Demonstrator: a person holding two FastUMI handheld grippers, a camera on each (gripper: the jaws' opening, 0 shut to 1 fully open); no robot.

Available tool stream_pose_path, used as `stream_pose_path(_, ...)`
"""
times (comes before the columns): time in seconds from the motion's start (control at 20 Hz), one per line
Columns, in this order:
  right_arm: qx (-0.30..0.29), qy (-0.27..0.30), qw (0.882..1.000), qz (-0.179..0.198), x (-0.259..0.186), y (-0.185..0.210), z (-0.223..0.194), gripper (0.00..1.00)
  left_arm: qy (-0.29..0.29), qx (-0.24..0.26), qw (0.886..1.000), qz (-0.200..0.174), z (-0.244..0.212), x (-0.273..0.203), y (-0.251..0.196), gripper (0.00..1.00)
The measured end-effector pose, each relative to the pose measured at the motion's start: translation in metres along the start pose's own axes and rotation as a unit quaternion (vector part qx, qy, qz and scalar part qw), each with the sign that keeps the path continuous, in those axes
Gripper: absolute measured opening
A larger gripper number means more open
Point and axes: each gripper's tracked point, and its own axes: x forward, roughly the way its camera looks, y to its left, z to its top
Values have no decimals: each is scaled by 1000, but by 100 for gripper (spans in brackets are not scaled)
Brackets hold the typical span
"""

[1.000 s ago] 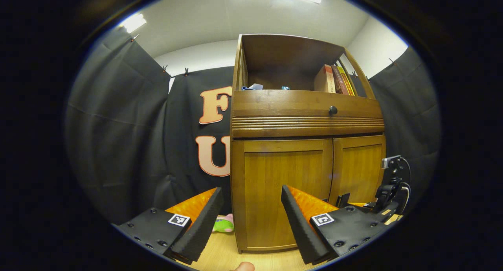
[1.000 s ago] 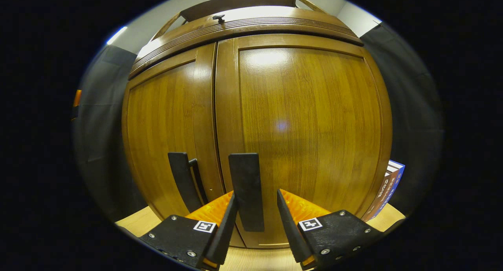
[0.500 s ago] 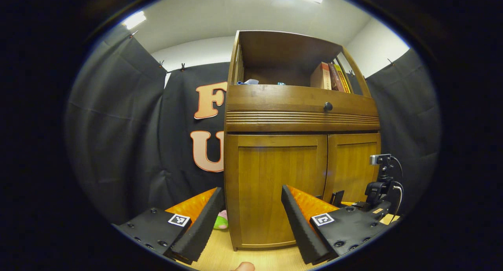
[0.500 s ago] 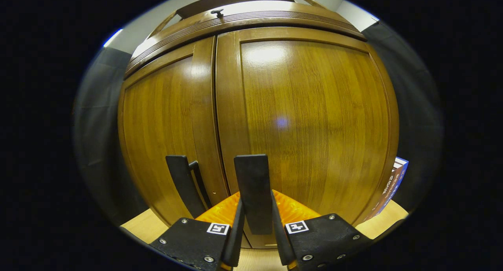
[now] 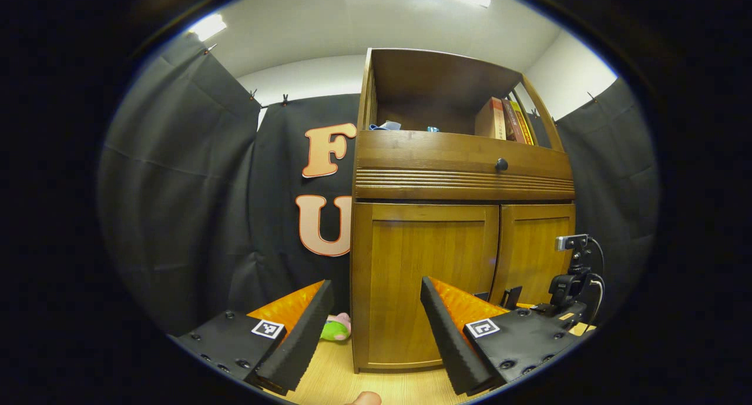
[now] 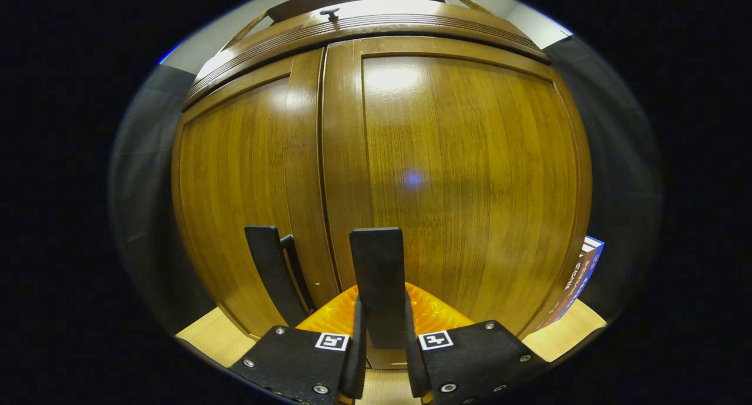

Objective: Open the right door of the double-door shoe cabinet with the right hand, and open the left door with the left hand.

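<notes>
So right gripper [image 6: 380, 358] clamps the flat dark handle [image 6: 377, 275] of the glossy brown wooden right door [image 6: 464, 176] dead ahead; stiff, probably light, slick. Left gripper [image 5: 376, 328] is wide open.

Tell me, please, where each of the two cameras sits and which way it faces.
Left gripper view: rides the left gripper, back from the cabinet, facing its front; open fingers show below.
Right gripper view: rides the right gripper, close to the doors, fingers shut on the right door's handle.
Shared: both doors, closed; the right gripper appears in both.
</notes>
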Motion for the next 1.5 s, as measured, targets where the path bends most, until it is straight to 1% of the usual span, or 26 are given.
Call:
stream_pose_path(0.1, -3, -1, 1000, 1, -7, -2, -1, 29, -3, 0, 1000, 6, 3, -4, 6, 95)
stream_pose_path(0.15, -5, -2, 1000, 3, -8, -2, -1, 38, -5, 1, 1000, 10, 4, -5, 9, 95)
stream_pose_path(0.2, -6, -1, 1000, 4, -12, -2, -2, 29, -7, 0, 1000, 14, 5, -6, 11, 95)
stream_pose_path(0.35, -11, 0, 1000, 12, -26, -4, -3, 29, -9, 1, 1000, 18, 6, -13, 16, 95)
stream_pose_path(0.4, -12, 1, 1000, 17, -30, -4, -3, 29, -7, 1, 1000, 21, 5, -14, 18, 96)
stream_pose_path(0.5, -10, 4, 1000, 24, -39, -5, -4, 29, -3, 1, 1000, 19, 3, -18, 18, 95)
stream_pose_path(0.65, -11, -4, 1000, 25, -52, -9, -4, 29, -5, -2, 1000, 18, 5, -22, 18, 95)
stream_pose_path(0.7, -9, -7, 1000, 25, -56, -10, -4, 29, -7, -1, 1000, 18, 7, -24, 18, 96)
stream_pose_path(1.0, -5, -11, 999, 31, -87, -21, -6, 28, -12, 6, 1000, 16, 10, -32, 17, 95)
stream_pose_path(1.3, -6, -16, 999, 33, -119, -38, -6, 28, -8, -2, 1000, 16, 8, -33, 15, 95)
stream_pose_path(1.5, -2, -19, 999, 32, -139, -54, -7, 28, -8, -1, 1000, 8, 9, -36, 7, 95)
